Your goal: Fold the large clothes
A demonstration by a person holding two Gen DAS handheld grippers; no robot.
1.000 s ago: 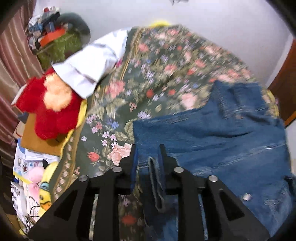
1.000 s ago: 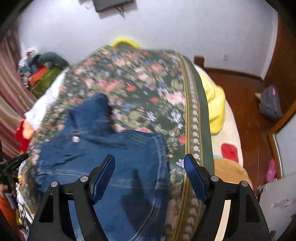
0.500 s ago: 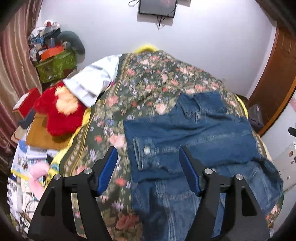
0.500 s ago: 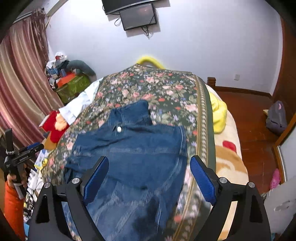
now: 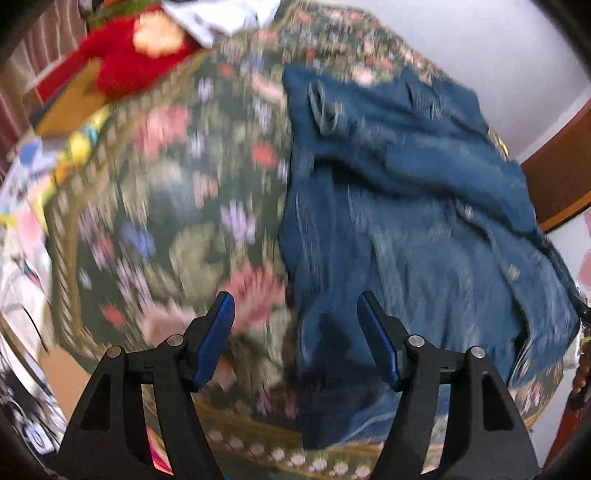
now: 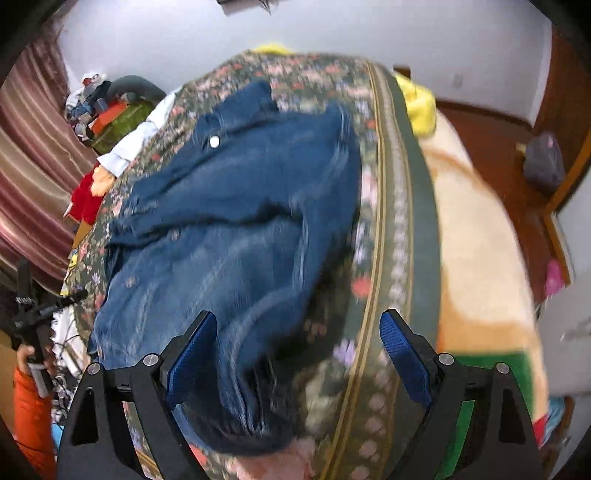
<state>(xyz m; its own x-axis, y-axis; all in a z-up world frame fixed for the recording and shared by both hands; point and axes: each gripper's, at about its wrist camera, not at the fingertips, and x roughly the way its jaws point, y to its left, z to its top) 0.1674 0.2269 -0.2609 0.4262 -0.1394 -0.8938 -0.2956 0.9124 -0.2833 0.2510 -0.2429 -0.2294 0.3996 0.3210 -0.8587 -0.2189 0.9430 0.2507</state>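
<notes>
A blue denim jacket (image 5: 399,206) lies spread on the floral bedspread (image 5: 166,192), both sleeves folded across its chest. It also shows in the right wrist view (image 6: 236,229), collar and button at the far end. My left gripper (image 5: 295,332) is open and empty, low over the jacket's near left hem. My right gripper (image 6: 299,354) is open and empty, low over the near right hem. Both views are motion-blurred.
A red plush toy (image 5: 129,59) and white cloth (image 5: 225,14) lie at the bed's far left. A yellow pillow (image 6: 417,99) and beige blanket (image 6: 480,258) lie at the right side. A striped curtain (image 6: 29,166) hangs at the left.
The left gripper let go of the sleeve cuff and opened. Both grippers rose, then dropped toward the jacket's near hem. The folded sleeves stay on the jacket.
</notes>
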